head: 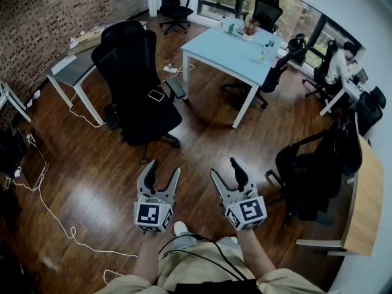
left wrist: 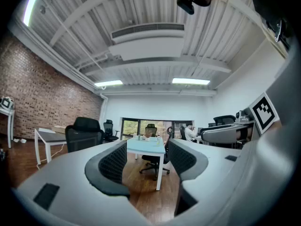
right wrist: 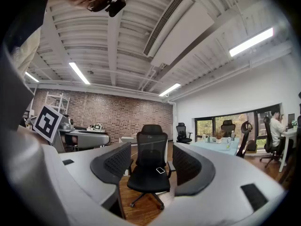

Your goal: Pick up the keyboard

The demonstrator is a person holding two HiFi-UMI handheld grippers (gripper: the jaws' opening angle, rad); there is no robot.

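Left hand-held gripper [head: 163,175] and right hand-held gripper [head: 225,173] hang spread, empty; no keyboard shows, so advancing blindly could strike the office chair [head: 138,84].

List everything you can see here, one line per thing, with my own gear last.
office chair: one, black, centre
phone: one, light, on that chair's seat
table: one, light blue, beyond that chair
other office chairs: several, black, around the table and along the right
desk: one, grey, by the brick wall at left
cable: one, white, on the wooden floor at left
person: one, seated far right
left hand-held gripper: one, grey, open, empty
right hand-held gripper: one, grey, open, empty
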